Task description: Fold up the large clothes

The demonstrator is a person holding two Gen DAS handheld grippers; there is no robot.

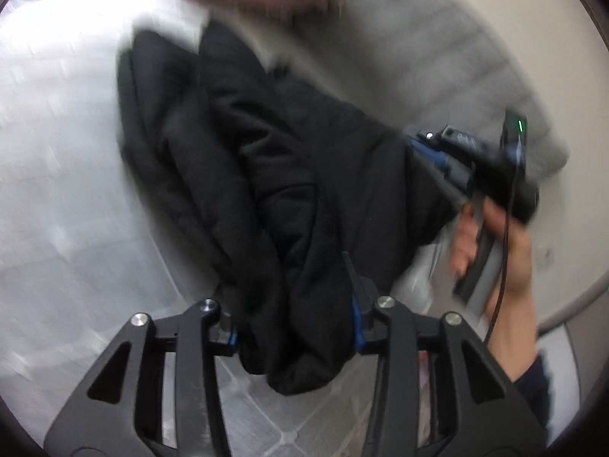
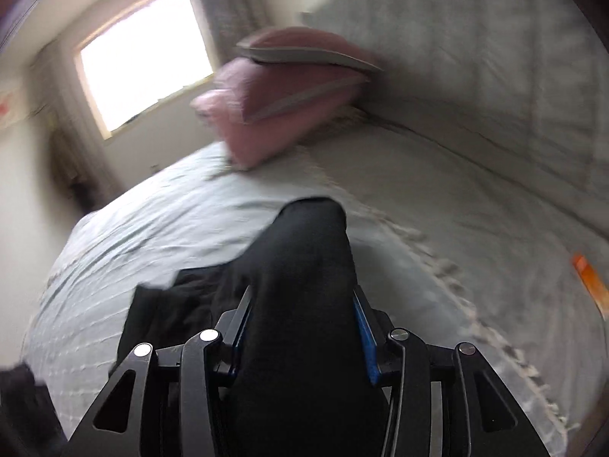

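A large black garment (image 1: 266, 175) hangs bunched and stretched between my two grippers above a pale bed (image 1: 57, 175). My left gripper (image 1: 295, 327) is shut on a thick fold of it, which fills the gap between the fingers. In the left wrist view my right gripper (image 1: 430, 156) holds the garment's other end at the right, with the person's hand on its handle. In the right wrist view my right gripper (image 2: 300, 327) is shut on a thick black roll of the garment (image 2: 304, 285) that rises between the fingers. More black cloth lies on the bed at the lower left.
Pink pillows (image 2: 289, 91) are stacked at the head of the bed (image 2: 437, 198) by a grey padded headboard (image 2: 475, 49). A bright window (image 2: 144, 64) is at the far left. An orange object (image 2: 590, 278) lies at the bed's right edge. The frames are motion-blurred.
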